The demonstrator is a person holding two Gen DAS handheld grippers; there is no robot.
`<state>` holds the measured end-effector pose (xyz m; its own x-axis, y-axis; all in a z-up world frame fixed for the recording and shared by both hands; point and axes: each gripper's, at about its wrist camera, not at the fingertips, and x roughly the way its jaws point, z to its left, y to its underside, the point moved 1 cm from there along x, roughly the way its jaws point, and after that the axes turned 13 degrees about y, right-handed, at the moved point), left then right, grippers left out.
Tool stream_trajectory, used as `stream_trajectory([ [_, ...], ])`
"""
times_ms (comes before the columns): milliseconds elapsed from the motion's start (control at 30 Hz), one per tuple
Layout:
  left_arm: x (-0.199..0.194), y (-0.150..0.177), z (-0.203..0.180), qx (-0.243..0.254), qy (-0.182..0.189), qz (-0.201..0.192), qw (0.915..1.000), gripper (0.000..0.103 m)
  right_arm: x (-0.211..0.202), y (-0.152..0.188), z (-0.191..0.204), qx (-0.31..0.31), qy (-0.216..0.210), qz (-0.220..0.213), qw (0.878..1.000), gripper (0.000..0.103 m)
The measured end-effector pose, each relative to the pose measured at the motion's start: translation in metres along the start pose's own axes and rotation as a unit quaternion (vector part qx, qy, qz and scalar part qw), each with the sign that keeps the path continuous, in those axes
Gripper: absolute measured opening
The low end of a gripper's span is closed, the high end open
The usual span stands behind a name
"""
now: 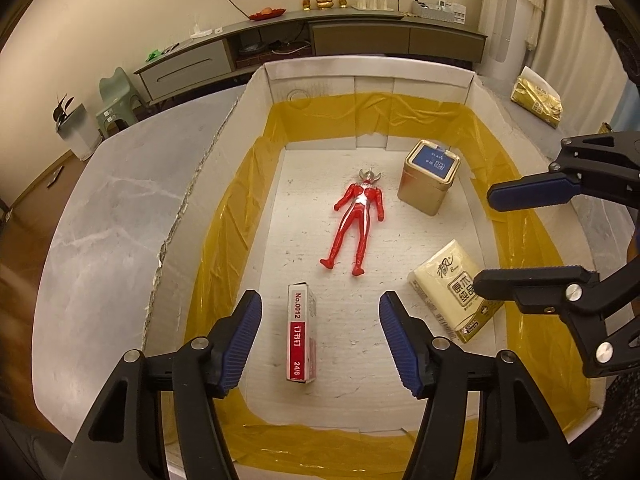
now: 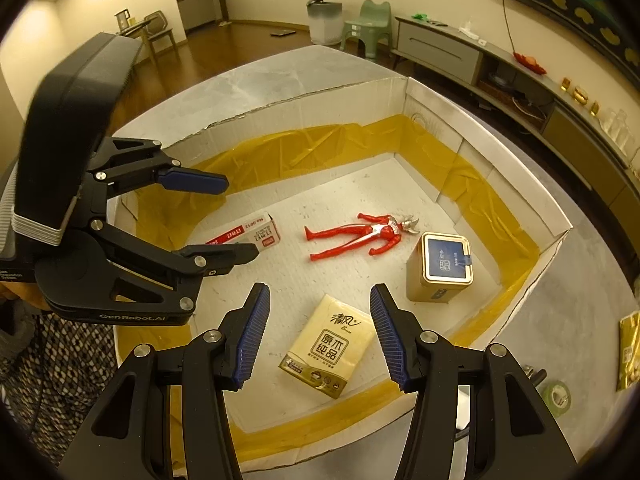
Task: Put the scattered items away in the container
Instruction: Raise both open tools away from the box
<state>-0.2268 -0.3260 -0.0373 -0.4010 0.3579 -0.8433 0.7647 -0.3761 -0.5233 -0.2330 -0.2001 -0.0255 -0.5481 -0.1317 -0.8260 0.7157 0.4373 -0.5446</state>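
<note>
Left wrist view: the left claw [image 1: 320, 340] stands wide apart and empty at the lower centre of the frame, above the near end of the white cardboard container [image 1: 372, 74]. The container sits on a grey marbled desk [image 1: 108, 200], and its inner walls are lined with yellow tape [image 1: 240, 200].

Four items lie on the container floor:
- A staple box [image 1: 302, 332], red and white, directly below the left claw, between its fingers in the frame.
- A red toy figure [image 1: 358, 220], flat on its back at the centre of the frame.
- A gold tin [image 1: 428, 178] with a blue top, upright, to the upper right of the figure.
- A tissue pack [image 1: 452, 290], cream coloured, at the right near the container wall.

The right claw [image 1: 484, 240] enters from the right edge, also wide apart and empty, with the tissue pack under its lower finger. A gold packet [image 1: 536, 98] lies on the desk outside the container, at the upper right.

Right wrist view: the right claw [image 2: 316, 336] frames the tissue pack [image 2: 324, 352] at the lower centre. The left claw [image 2: 240, 216] shows at the left, gaping, near the staple box [image 2: 252, 234]. A roll of green tape [image 2: 556, 396] rests outside the container at the lower right.
</note>
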Motion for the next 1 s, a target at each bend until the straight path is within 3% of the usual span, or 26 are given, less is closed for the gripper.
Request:
stream_trajectory([
  [633,-0.04,-0.003,-0.034,-0.003,0.046,-0.067,0.9967,0.066,-0.041,0.0,-0.009,0.037,-0.018,-0.041,0.998,0.056],
  [1000,-0.079,-0.013,-0.065,-0.003,0.05,-0.167,0.9846,0.066,-0.099,0.012,-0.04,0.08,-0.019,-0.117,0.99,0.056],
])
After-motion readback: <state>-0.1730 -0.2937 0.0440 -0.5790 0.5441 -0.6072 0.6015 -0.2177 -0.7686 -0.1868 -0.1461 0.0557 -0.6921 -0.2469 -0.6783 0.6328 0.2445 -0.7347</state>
